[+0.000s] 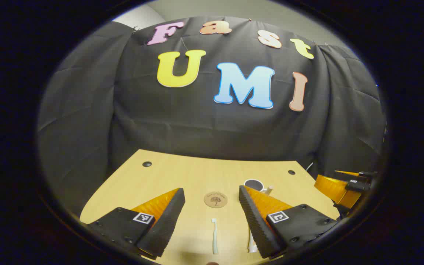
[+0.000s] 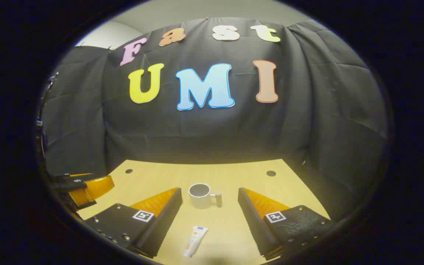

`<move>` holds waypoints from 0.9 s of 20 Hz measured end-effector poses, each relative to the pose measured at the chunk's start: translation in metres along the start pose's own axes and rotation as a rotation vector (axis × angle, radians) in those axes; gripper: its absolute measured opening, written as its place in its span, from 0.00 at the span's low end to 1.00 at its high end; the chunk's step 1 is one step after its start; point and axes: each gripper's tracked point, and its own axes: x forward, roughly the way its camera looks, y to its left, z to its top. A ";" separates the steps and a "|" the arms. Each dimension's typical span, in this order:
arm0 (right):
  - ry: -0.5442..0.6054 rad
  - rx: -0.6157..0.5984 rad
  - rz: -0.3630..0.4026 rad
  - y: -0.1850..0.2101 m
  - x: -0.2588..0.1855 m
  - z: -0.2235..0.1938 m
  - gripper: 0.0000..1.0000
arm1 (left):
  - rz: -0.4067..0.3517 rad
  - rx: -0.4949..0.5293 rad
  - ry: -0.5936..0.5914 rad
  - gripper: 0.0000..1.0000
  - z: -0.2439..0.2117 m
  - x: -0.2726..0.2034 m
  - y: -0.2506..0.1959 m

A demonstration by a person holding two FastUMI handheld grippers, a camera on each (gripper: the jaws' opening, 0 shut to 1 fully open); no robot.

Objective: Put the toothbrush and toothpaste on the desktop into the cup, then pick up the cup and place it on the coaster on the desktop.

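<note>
In the left gripper view, a pale toothbrush (image 1: 215, 235) lies on the wooden desktop (image 1: 182, 173) between the fingers of my open left gripper (image 1: 212, 213). Beyond it sits a round brown coaster (image 1: 215, 200). The white cup (image 1: 254, 184) peeks out behind the right finger, and the toothpaste tube (image 1: 251, 243) lies partly hidden beside that finger. In the right gripper view, the white cup (image 2: 201, 195) with its handle to the right stands ahead of my open right gripper (image 2: 210, 211). The white toothpaste tube (image 2: 194, 241) lies between its fingers, nearer the left one.
The desktop has dark round holes near its far corners (image 1: 147, 164) (image 2: 271, 173). Black cloth closes the back and sides. The other gripper's orange body shows at the right edge (image 1: 339, 189) of the left gripper view and at the left edge (image 2: 87, 189) of the right gripper view.
</note>
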 end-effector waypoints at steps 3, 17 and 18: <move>0.046 -0.002 0.004 0.001 0.006 -0.014 0.94 | -0.006 0.002 0.074 0.94 -0.027 0.011 -0.001; 0.354 0.018 0.064 0.021 0.038 -0.100 0.94 | -0.042 -0.009 0.446 1.00 -0.148 0.056 -0.004; 0.370 0.020 0.065 0.022 0.038 -0.104 0.94 | -0.043 -0.016 0.460 0.98 -0.154 0.058 -0.004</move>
